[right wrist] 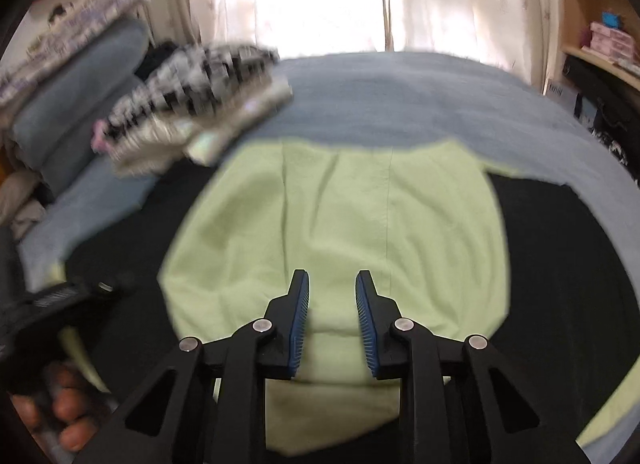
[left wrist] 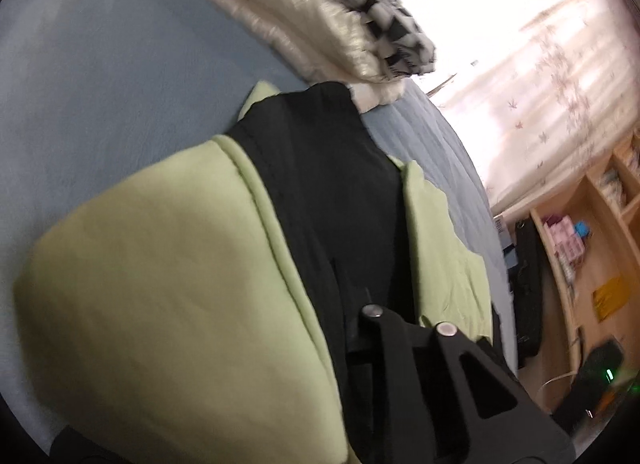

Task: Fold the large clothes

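Under my tongs, the blue bed (right wrist: 400,103) carries the green-and-black garment (right wrist: 340,223), spread flat. My right tongs (right wrist: 332,284) hover open above its green panel. My left tongs (left wrist: 400,320) are buried in black cloth; their state I cannot tell.

Bare blue bed (right wrist: 400,103) lies beyond the green garment (right wrist: 340,215); a stack of folded clothes (right wrist: 192,103) obstructs the far left.

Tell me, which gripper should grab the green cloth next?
Probably right. The right gripper hangs open directly above the green cloth, while the left gripper sits off at its edge, over black fabric.
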A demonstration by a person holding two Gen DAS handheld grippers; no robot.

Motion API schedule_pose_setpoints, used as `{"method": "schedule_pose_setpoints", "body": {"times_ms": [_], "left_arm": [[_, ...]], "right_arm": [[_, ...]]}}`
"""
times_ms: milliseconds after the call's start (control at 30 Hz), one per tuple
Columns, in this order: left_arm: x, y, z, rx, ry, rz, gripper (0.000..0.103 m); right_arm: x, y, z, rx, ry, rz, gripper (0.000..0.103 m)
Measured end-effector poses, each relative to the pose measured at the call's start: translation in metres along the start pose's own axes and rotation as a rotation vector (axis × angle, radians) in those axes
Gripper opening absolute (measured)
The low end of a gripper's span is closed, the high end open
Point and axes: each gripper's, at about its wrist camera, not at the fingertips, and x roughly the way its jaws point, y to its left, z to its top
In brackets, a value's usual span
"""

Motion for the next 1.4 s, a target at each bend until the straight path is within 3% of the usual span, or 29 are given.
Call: {"method": "schedule_pose_setpoints", "body": {"times_ms": [33,167,367,500,600,667,833,933,1033,1167,1400], "left_arm": [[-0.004,-0.005,0.000,0.031,-0.015,0.006,0.009],[-0.024,-0.038,-0.002,0.182,-0.095,0.013,0.007],[-0.050,-0.128,-0.013,0.493,-0.229,-0.003,0.006],[-0.051,-0.189,-0.027,0.637,-0.261,-0.047,0.006],[-0.047,-0.239,-0.047,0.749,-0.268,-0.092,0.006],[-0.044,-0.267,-0.065,0.822,-0.267,-0.115,0.006],[-0.022,-0.326,-0.128,0.932,-0.187,-0.213,0.006],[0.003,-0.351,-0.180,0.989,-0.093,-0.257,0.005],[0.047,-0.362,-0.231,1.067,0.017,-0.225,0.005],[0.095,-0.353,-0.273,1.125,0.153,-0.115,0.005],[0.078,-0.368,-0.265,1.085,0.111,-0.168,0.005]], "right_arm": [[0.013,-0.001,-0.004,0.000,0.045,0.020,0.023],[0.023,-0.001,-0.004,-0.023,0.032,0.020,0.024],[0.026,-0.015,-0.001,0.048,0.037,0.106,0.024],[0.007,-0.033,-0.010,0.141,0.065,0.206,0.024],[-0.024,-0.068,-0.016,0.252,0.068,0.289,0.024],[-0.052,-0.100,-0.026,0.303,0.021,0.232,0.024],[-0.117,-0.199,-0.064,0.466,-0.122,-0.028,0.024],[-0.145,-0.246,-0.087,0.570,-0.175,-0.111,0.024],[-0.154,-0.270,-0.105,0.623,-0.177,-0.178,0.024],[-0.147,-0.277,-0.123,0.673,-0.144,-0.164,0.024],[-0.147,-0.281,-0.140,0.667,-0.158,-0.143,0.024]]}}
